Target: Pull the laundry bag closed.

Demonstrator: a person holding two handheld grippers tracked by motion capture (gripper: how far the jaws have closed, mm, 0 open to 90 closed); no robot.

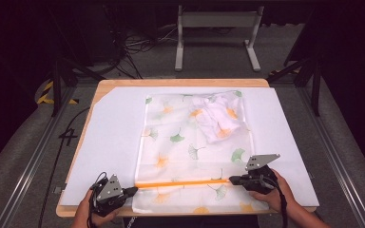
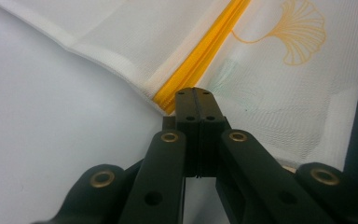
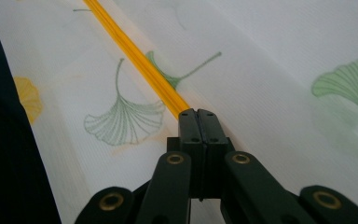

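A white mesh bag printed with green and orange ginkgo leaves lies flat on the white board. A crumpled white garment sits inside its far right corner. An orange zipper runs across the bag near the front edge. My left gripper is shut at the zipper's left end, at the bag's corner. My right gripper is shut at the zipper's right end. The orange zipper disappears under its tips. What each pair of jaws pinches is hidden.
The board rests on a wooden table with dark floor around it. A grey metal stand and cables lie beyond the far edge. Bare white board lies left and right of the bag.
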